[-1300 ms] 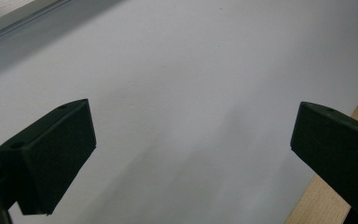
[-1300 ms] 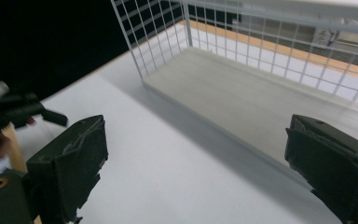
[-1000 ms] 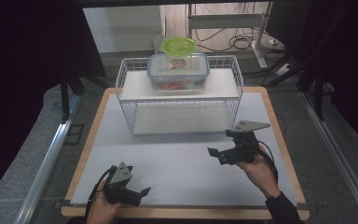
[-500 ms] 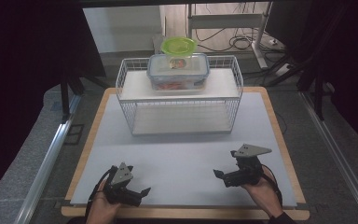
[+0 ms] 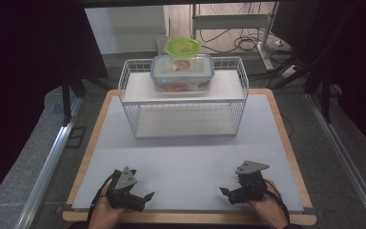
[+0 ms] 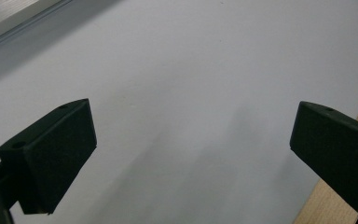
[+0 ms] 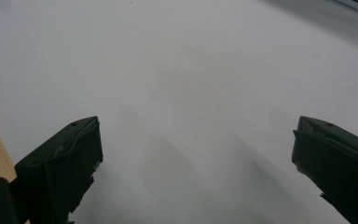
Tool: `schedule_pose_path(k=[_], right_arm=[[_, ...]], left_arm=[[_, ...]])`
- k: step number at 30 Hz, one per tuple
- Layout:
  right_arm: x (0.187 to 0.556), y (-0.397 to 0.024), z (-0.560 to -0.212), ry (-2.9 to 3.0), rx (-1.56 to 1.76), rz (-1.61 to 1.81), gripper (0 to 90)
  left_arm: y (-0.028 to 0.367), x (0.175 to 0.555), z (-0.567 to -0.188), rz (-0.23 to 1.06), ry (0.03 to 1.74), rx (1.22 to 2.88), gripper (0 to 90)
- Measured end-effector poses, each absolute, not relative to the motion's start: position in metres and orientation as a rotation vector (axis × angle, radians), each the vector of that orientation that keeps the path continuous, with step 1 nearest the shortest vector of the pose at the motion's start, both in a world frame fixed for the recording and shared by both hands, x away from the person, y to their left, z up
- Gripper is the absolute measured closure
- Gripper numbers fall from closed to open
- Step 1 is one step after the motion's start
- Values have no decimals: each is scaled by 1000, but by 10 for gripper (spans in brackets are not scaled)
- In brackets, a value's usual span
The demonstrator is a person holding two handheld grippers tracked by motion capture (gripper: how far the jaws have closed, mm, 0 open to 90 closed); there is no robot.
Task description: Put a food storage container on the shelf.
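My left gripper [image 5: 145, 197] rests low at the front left of the white table mat [image 5: 190, 162], held by a hand, jaws wide apart with nothing between them. In the left gripper view its two black jaws frame bare mat [image 6: 191, 116]. My right gripper [image 5: 225, 194] sits at the front right, also open and empty. The right gripper view looks along its jaws onto plain mat [image 7: 191, 102]. A white wire rack [image 5: 183, 98] stands at the back of the table. On its upper shelf sits a clear lidded container [image 5: 182, 71] with a green lidded bowl [image 5: 182, 46] behind it.
The wooden table edge [image 5: 186, 217] runs just in front of both hands. A metal rail [image 5: 47, 167] lies along the left of the table. Cables and a desk frame [image 5: 233, 21] stand on the floor beyond the rack.
My right gripper has drawn back from mid-table toward the front edge and come down near the mat. The left gripper has stayed in place.
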State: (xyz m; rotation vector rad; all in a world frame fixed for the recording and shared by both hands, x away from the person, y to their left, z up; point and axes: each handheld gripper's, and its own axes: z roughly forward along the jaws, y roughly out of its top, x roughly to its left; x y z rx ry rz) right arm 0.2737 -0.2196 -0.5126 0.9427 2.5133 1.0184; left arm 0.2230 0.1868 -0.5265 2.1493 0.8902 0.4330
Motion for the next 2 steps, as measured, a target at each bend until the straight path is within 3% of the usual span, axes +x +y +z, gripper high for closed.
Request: schedule_pose_path(k=[2], right_arm=[[274, -220, -513, 2508, 951, 1020, 17]], left_arm=[[186, 223, -526, 435, 890, 2150, 1]])
